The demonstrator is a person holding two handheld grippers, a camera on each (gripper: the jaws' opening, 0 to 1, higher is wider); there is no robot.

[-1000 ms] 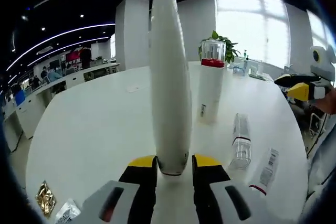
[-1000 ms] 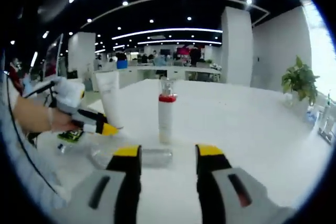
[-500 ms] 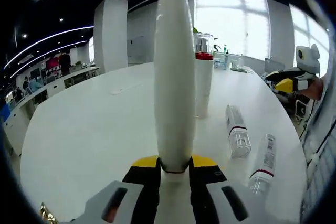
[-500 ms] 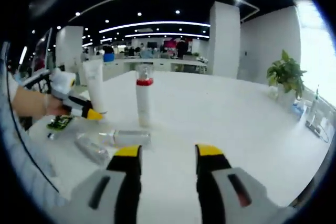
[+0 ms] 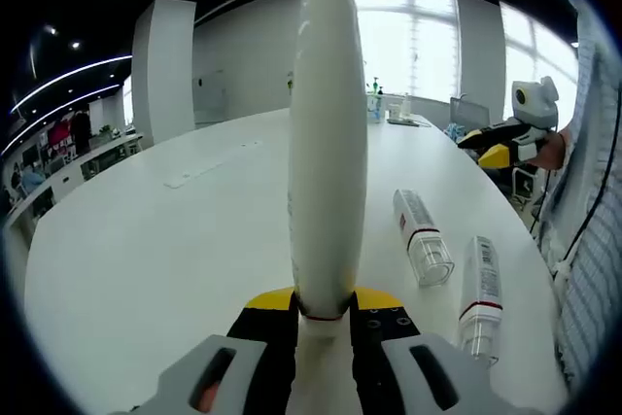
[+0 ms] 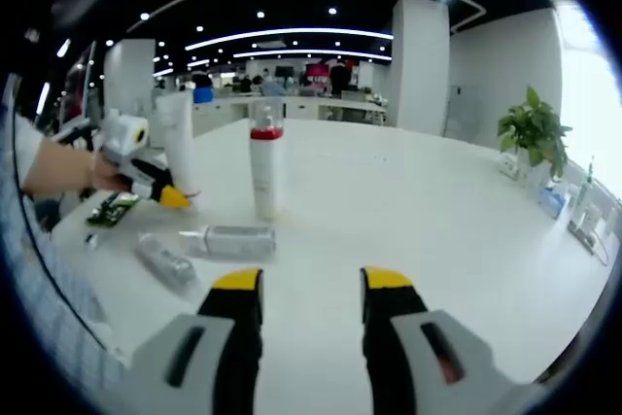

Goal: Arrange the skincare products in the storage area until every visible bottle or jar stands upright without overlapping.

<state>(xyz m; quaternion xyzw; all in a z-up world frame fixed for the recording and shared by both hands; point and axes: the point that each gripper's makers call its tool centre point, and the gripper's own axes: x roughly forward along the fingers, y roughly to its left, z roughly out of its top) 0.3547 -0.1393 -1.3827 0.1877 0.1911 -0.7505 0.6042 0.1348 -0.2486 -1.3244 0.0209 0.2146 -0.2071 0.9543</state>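
Landmark: the upright bottle with the red collar (image 6: 264, 170), standing on the white table (image 6: 428, 230).

1. Left gripper (image 5: 324, 310). Seen in the right gripper view to the left of the red-collared bottle. Jaws were clenched on the cap end of a white tube (image 5: 327, 133).
2. White tube. Held upright, cap end down, at or just above the tabletop; contact with the table could not be told. It stood near the red-collared bottle, on its left in the right gripper view (image 6: 178, 143).
3. Two clear-capped bottles. Both lay on their sides on the table in front of the red-collared bottle: one (image 6: 229, 240) just before it, the other (image 6: 165, 260) farther left. In the left gripper view they lay to the right of the tube (image 5: 422, 237) and (image 5: 478, 295), close together, apparently not touching.
4. Dark packet (image 6: 110, 211). Flat on the table, left of the red-collared bottle, beyond the left gripper.
5. Right gripper (image 6: 308, 284). Jaws stood apart, grasping nothing, over bare table well in front of the red-collared bottle.

Status: two of four products upright; two not yet stood up.

Risks, as judged: the tall, narrow tube may topple if released off plumb or before its cap sits flat, and could knock over the neighbouring bottle. The lying bottles, being round, may roll if nudged.
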